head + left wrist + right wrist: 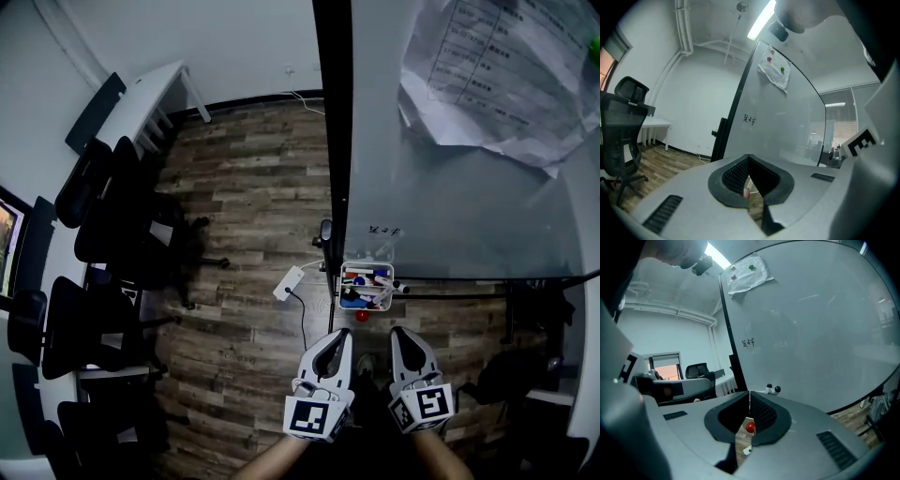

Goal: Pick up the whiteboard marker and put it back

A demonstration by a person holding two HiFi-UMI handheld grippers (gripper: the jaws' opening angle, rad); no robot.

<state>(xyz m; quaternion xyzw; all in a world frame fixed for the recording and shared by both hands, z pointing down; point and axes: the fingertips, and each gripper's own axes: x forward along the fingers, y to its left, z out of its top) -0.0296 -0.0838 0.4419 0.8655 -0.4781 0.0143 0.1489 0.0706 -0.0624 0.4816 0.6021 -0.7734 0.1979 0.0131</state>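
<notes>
Nearest to us, the left tool point(341, 337) and the right tool point(399, 334) sit side by side, noses towards the board, each with its jaws pressed tip to tip and nothing held. Just ahead a small red ball point(362, 316) shows beneath the clear box point(367, 264), and there's the target: the whiteboard markers point(366, 277) lie bundled in that box at the foot of the whiteboard point(469, 206). A marker looks light, stiff and smooth, so it's likely to roll or slip. Best taken across the barrel at mid-length, not by the cap, and the jaws must open first. Higher up, a crumpled paper sheet point(487, 75) clings to the board.
</notes>
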